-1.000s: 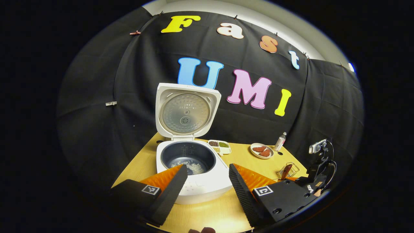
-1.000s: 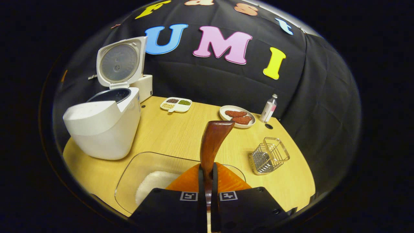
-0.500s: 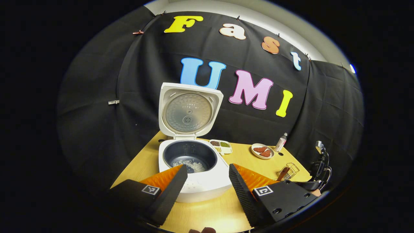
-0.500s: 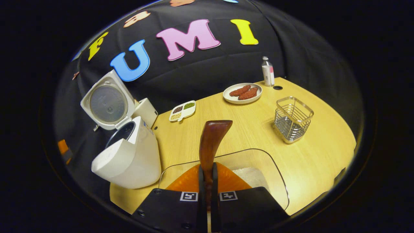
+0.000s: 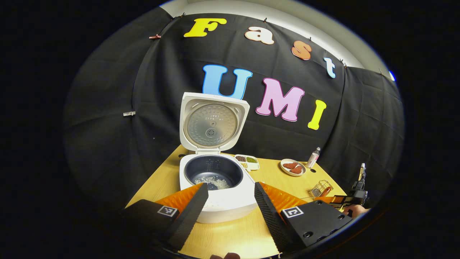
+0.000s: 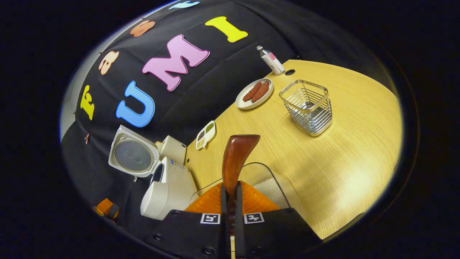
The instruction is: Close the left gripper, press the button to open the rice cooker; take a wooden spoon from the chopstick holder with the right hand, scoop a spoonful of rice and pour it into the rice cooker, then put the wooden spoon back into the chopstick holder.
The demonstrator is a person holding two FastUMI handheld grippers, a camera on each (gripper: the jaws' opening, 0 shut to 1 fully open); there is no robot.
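right tongs (image 6: 230,201) pinch wooden spoon (image 6: 235,158), bowl tipped up over rice tray (image 6: 269,189). left tongs (image 5: 230,201) spread before open rice cooker (image 5: 215,180). chopstick holder (image 6: 307,106) upright on surface (image 6: 341,144).

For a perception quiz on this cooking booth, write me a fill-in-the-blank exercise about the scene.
1. The white rice cooker has its lid ____.
2. The right hand-held gripper is shut on the brown wooden ____.
3. The silver wire chopstick holder stands on the light wooden table and is ____.
4. The left hand-held gripper has its jaws ____.

Missing words: open; spoon; empty; open
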